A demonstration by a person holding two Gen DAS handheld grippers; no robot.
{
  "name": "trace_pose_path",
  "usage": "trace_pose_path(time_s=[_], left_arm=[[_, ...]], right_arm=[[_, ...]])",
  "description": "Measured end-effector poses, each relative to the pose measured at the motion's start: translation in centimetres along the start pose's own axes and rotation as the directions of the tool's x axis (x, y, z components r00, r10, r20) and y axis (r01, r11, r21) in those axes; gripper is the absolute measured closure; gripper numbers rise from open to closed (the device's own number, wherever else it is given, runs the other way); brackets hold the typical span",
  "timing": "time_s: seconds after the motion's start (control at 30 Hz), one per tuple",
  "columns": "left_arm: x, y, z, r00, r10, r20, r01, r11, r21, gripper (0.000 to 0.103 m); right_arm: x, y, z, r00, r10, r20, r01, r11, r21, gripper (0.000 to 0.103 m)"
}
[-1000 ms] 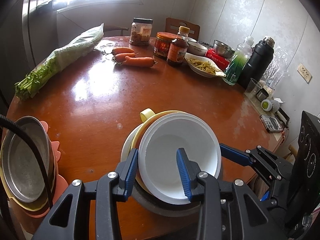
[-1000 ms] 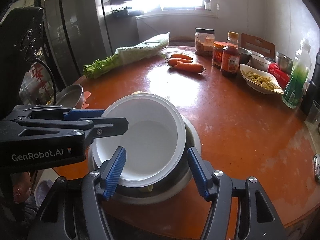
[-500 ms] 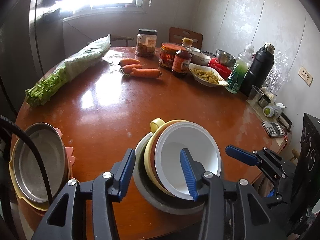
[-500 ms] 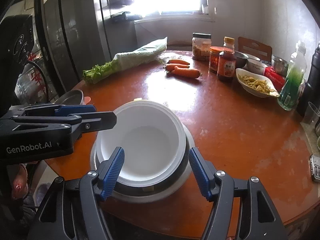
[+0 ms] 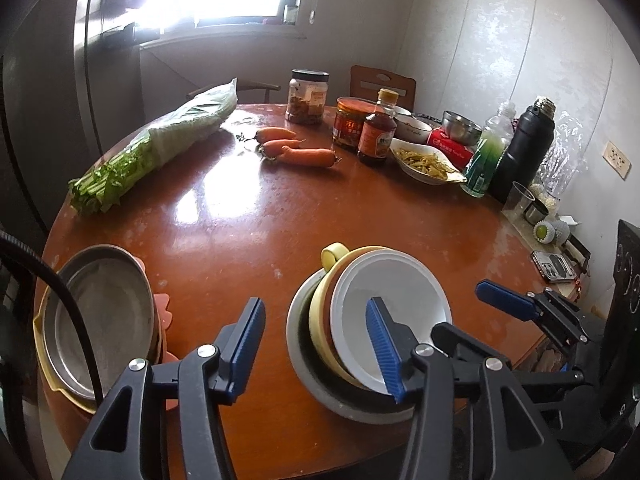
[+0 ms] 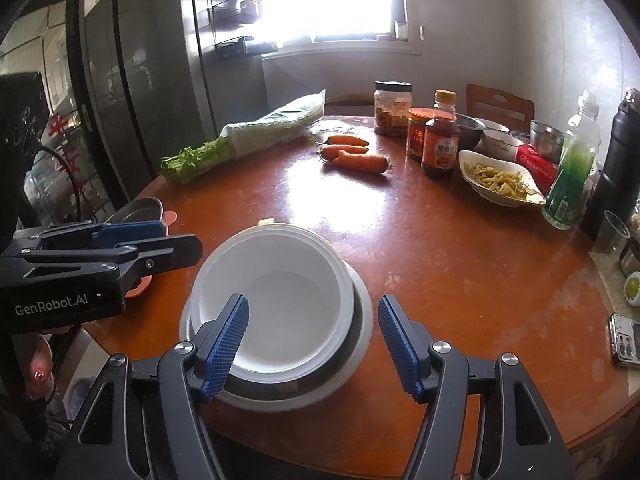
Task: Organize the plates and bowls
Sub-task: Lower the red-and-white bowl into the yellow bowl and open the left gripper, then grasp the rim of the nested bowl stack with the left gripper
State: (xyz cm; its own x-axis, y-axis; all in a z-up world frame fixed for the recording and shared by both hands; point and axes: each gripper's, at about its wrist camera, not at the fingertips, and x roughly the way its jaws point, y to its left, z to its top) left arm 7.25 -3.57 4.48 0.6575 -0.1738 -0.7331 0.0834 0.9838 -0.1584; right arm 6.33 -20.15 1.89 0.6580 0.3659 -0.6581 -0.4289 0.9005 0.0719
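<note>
My left claw [image 5: 316,344] is opening with nothing in it, and my right claw [image 6: 312,344] is open and empty too. The white bowl [image 5: 390,312] sits tilted in the stack beside my left claw. I think a bump from its right finger could tip it.

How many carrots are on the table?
3. The carrots lie together on the table, in front of the jars: two shorter ones behind, a longer one in front. None seem hidden.

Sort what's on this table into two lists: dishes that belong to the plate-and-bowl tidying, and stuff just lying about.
Belongs to the job:
- white bowl, nested on top
- yellow bowl under it
- grey bowl at the bottom
- metal plate on the stack of plates at the table edge

Just lying about:
- carrots
- bagged greens
- sauce bottle
- jars
- black flask
- phone
</note>
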Motion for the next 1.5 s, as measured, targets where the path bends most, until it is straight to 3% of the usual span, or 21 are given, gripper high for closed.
trace_pose_path(time_s=[0.13, 0.37, 0.73, 0.9, 1.0, 1.27, 1.5], left_arm=[[0.9, 0.1, -0.4, 1.000, -0.007, -0.024, 0.006, 1.000, -0.021, 0.042], [3.5, 0.1, -1.0, 0.995, -0.016, -0.094, 0.012, 0.999, -0.039, 0.041], [6.5, 0.8, -1.4, 0.985, -0.020, -0.169, 0.010, 0.998, -0.064, 0.041], [7.7, 0.8, -1.8, 0.974, -0.071, -0.214, 0.054, 0.995, -0.082, 0.042], [8.3, 0.6, -2.0, 0.964, -0.119, -0.239, 0.097, 0.990, -0.101, 0.050], [7.4, 0.6, -1.0, 0.974, -0.093, -0.204, 0.078, 0.994, -0.081, 0.051], [4.5, 2.3, 0.5, 0.988, -0.064, -0.139, 0.052, 0.995, -0.089, 0.051]], right_arm=[[0.0, -0.4, -0.1, 1.000, -0.008, -0.002, 0.008, 1.000, 0.012, 0.034], [1.8, -1.6, -1.0, 0.998, -0.009, -0.067, 0.013, 0.998, 0.056, 0.034], [4.3, -2.4, -1.9, 0.990, 0.074, -0.120, -0.061, 0.992, 0.107, 0.034], [5.0, -2.1, -2.0, 0.987, 0.091, -0.129, -0.079, 0.992, 0.095, 0.043], [5.2, -2.1, -2.0, 0.989, 0.071, -0.129, -0.061, 0.995, 0.077, 0.053], [5.2, -2.1, -1.5, 0.990, 0.072, -0.119, -0.062, 0.995, 0.082, 0.055], [4.2, -0.2, 0.8, 0.994, 0.087, -0.071, -0.084, 0.996, 0.037, 0.055]])
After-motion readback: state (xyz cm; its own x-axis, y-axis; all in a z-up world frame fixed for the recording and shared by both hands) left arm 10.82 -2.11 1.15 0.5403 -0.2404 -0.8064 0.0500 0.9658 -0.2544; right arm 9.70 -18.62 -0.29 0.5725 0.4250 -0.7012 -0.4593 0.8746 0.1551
